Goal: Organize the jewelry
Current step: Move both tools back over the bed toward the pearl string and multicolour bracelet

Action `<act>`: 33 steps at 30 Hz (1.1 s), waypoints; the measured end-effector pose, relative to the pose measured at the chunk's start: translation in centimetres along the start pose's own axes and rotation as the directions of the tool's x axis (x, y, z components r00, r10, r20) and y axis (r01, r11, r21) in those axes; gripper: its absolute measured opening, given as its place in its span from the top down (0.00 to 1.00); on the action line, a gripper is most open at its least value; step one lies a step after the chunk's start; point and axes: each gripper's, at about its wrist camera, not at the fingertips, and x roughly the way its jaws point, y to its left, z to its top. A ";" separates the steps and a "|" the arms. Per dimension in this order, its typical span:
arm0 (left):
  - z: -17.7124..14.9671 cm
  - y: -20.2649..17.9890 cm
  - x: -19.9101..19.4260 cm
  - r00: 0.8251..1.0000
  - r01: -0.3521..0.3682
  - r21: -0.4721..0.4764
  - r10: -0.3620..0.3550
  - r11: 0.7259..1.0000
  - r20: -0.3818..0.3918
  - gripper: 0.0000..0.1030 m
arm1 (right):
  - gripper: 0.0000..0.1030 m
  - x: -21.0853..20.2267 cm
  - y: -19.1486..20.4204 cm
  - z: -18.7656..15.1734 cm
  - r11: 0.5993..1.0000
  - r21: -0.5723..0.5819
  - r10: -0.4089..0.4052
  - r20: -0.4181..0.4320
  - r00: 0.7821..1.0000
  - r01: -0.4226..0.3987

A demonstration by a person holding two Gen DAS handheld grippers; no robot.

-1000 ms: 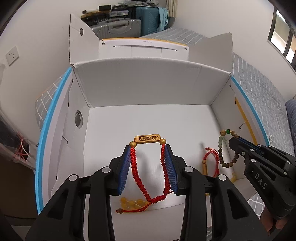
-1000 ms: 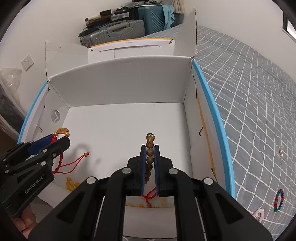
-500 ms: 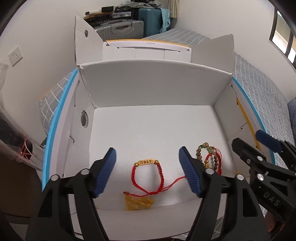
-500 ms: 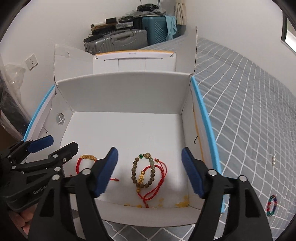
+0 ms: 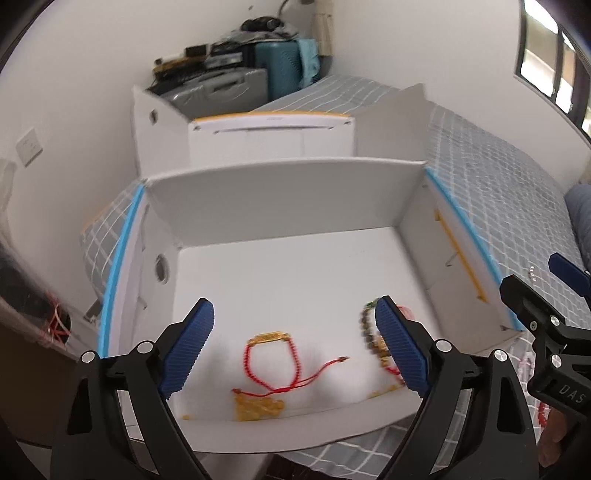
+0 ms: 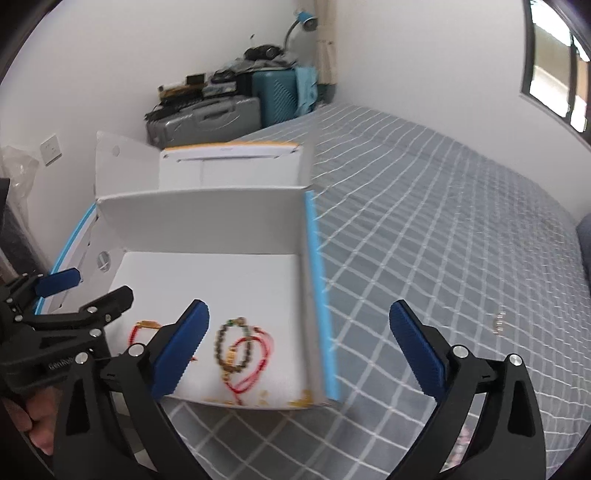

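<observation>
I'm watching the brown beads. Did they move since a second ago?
Yes. The brown bead bracelet went down from the right gripper onto the white box floor.

Room walls [image 6: 110,74] are plain white. A bed [image 6: 443,240] with a grey cover in a white grid pattern fills the right side. In the far corner stand a grey hard-shell suitcase [image 6: 207,118] and a teal suitcase [image 6: 275,96], with dark clutter piled on top and a light blue cloth [image 6: 306,92] hanging beside them. A white wall socket [image 6: 51,148] sits on the left wall. A dark-framed window [image 6: 554,74] at upper right admits daylight. A lamp with a blue head [image 6: 306,18] rises above the corner.
</observation>
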 end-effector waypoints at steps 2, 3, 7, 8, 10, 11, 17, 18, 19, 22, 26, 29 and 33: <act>0.4 -1.5 -0.3 1.000 0.022 0.020 -0.023 1.000 0.013 0.14 | 0.08 -0.9 -1.4 -0.3 1.000 0.017 -0.018 0.013 1.000 0.017; 0.4 -2.2 -0.5 0.999 0.031 0.027 -0.032 0.999 0.017 0.13 | 0.08 -1.3 -2.2 -0.5 0.999 0.027 -0.026 0.018 1.000 0.025; 1.0 -5.9 -0.7 0.997 0.071 0.079 -0.073 0.994 0.034 0.13 | 0.08 -2.6 -6.1 -1.5 0.995 0.072 -0.070 0.024 0.997 0.068; 1.1 -7.2 -0.7 0.995 0.083 0.101 -0.087 0.991 0.038 0.13 | 0.08 -2.7 -6.8 -1.8 0.994 0.078 -0.082 0.024 0.996 0.080; 1.3 -9.6 -0.6 0.993 0.108 0.132 -0.114 0.985 0.040 0.13 | 0.08 -3.1 -8.8 -2.4 0.989 0.098 -0.112 0.015 0.994 0.110; 1.5 -10.7 -0.5 0.991 0.123 0.143 -0.130 0.982 0.040 0.13 | 0.08 -3.3 -10.1 -2.9 0.985 0.114 -0.128 0.007 0.992 0.127; 1.5 -18.7 0.6 0.973 0.225 0.237 -0.232 0.945 0.004 0.13 | 0.08 -4.1 -16.6 -5.7 0.956 0.191 -0.218 -0.035 0.975 0.220; 1.5 -19.9 0.8 0.969 0.239 0.251 -0.246 0.938 -0.002 0.13 | 0.08 -4.2 -17.6 -6.1 0.952 0.202 -0.225 -0.042 0.973 0.229; 1.4 -21.1 0.9 0.965 0.255 0.262 -0.262 0.931 -0.007 0.13 | 0.08 -4.3 -18.7 -6.6 0.947 0.216 -0.230 -0.052 0.972 0.236; 1.5 -24.8 1.7 0.951 0.304 0.287 -0.307 0.908 -0.038 0.12 | 0.08 -4.2 -21.8 -8.1 0.929 0.257 -0.253 -0.083 0.964 0.266; 1.7 -29.6 2.8 0.936 0.348 0.329 -0.346 0.878 -0.067 0.12 | 0.08 -4.1 -25.1 -10.1 0.908 0.289 -0.280 -0.124 0.952 0.304; 1.7 -33.0 4.0 0.926 0.373 0.354 -0.365 0.858 -0.092 0.12 | 0.08 -3.7 -26.7 -11.5 0.896 0.307 -0.285 -0.153 0.946 0.320; 1.5 -36.6 5.7 0.920 0.391 0.373 -0.375 0.842 -0.118 0.12 | 0.08 -3.0 -28.5 -13.1 0.889 0.331 -0.269 -0.182 0.946 0.317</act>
